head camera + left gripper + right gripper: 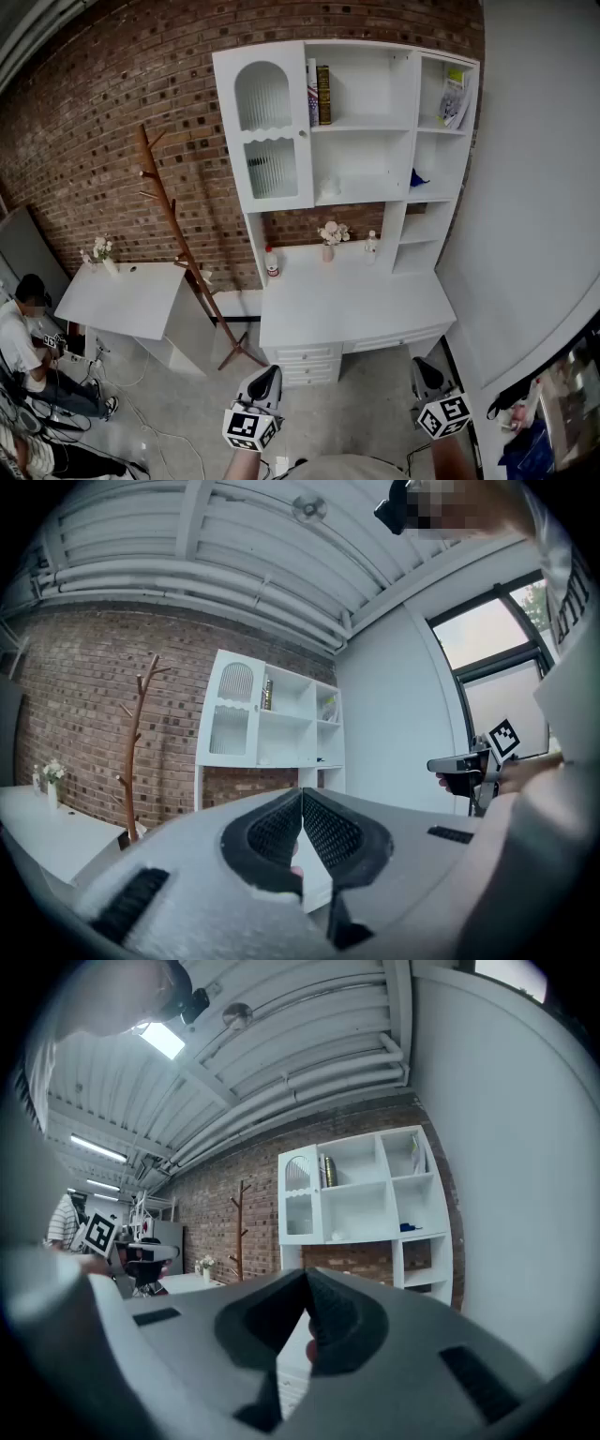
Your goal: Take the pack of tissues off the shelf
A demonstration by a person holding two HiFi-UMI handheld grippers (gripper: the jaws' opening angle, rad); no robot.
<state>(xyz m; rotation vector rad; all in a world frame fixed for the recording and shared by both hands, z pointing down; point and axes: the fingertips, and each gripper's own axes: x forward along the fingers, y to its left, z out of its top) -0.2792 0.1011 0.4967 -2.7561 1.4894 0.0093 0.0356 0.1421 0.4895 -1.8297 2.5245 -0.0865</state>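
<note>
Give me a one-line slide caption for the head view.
Both shut, the left gripper and right gripper face a white desk with shelf unit against a brick wall.

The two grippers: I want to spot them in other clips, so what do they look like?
The left gripper and right gripper match: grey, wedge-shaped bodies tapering to two jaws lined with black pads, which show a mesh texture in the left gripper view. Behind the jaws, each carries a white cube printed with black square markers.
</note>
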